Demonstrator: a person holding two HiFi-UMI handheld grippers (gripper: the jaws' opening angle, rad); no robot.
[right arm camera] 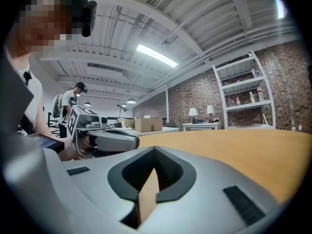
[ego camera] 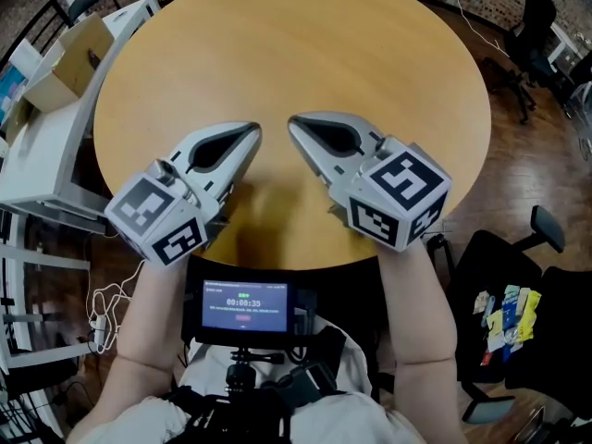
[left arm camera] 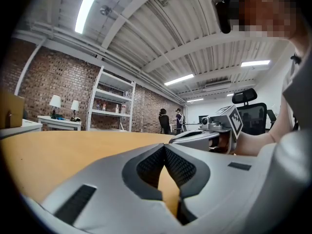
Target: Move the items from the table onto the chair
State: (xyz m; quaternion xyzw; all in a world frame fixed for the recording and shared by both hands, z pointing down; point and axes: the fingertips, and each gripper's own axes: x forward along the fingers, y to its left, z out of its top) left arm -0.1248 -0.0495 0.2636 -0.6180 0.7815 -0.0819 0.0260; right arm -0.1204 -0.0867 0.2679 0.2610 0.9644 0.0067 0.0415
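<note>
While only the head view shows packets (ego camera: pixel 508 323), left gripper (ego camera: pixel 252 133) and right gripper (ego camera: pixel 294 124) are closed.

The far edge of the table (ego camera: pixel 305 54) is cut off by the top of the head view. The print on the small screen (ego camera: pixel 245 305) below its near edge is too small to read. The chair (ego camera: pixel 562 326) off the table's right edge runs out of the picture, and the coloured packets (ego camera: pixel 507 320) on it are too small to identify.
</note>
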